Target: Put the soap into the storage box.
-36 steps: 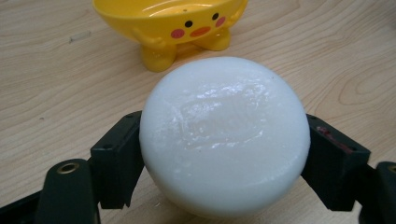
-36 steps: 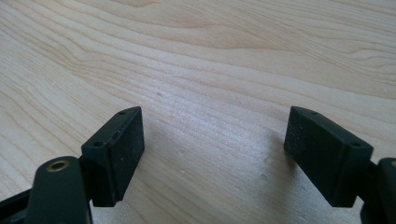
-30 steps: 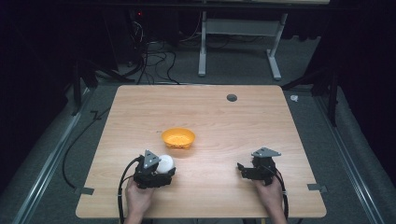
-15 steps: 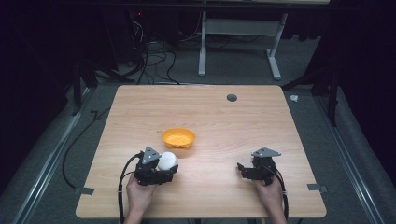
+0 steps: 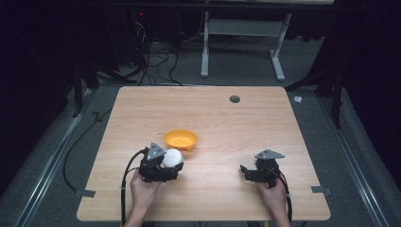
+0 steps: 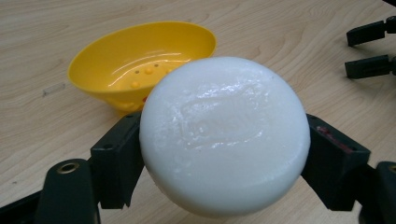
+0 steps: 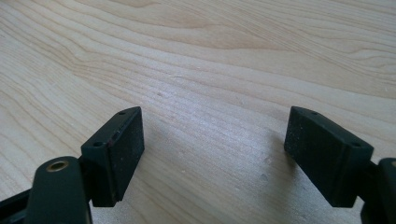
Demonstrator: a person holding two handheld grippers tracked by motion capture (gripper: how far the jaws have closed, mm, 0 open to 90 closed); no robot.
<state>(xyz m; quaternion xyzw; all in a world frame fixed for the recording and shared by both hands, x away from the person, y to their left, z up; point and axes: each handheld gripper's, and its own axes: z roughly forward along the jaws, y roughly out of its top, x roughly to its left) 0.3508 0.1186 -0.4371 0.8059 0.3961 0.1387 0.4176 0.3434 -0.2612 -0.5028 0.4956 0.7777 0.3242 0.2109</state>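
Soap-looking white puck [image 6: 224,135] was clamped in the left gripper [image 5: 163,163], fingers [image 6: 116,158] pressed on both sides of it, so def gripped and not just resting there. In the left gripper view it looked glossy, round and kinda waxy, w/ the yellow bowl [image 6: 140,63] right behind it. Can't tell if the puck touched the bowl's rim or just overlapped it from that angle, prob just in front.

From the high view the puck [image 5: 173,157] sat just beside the yellow bowl [image 5: 180,139], on the side nearer the person, slightly left of it. Bowl was upright, w/ little bumps and holes in its bottom, roughly mid counter [image 5: 227,118], a bit toward the person's edge.

Right gripper [image 5: 253,172] was well apart from the bowl, off to its right and nearer the person. Its fingers [image 7: 114,149] were spread wide apart w/ nothing between them, just bare wood grain under them in the right gripper view. Couldn't tell if it sat on the counter or hovered just over it. Those same fingers also showed at the top right edge of the left gripper view, apart.

Both hands came in from the near edge, cables trailing back. Small dark round grommet [image 5: 234,99] was far past the bowl, near the counter's far edge.
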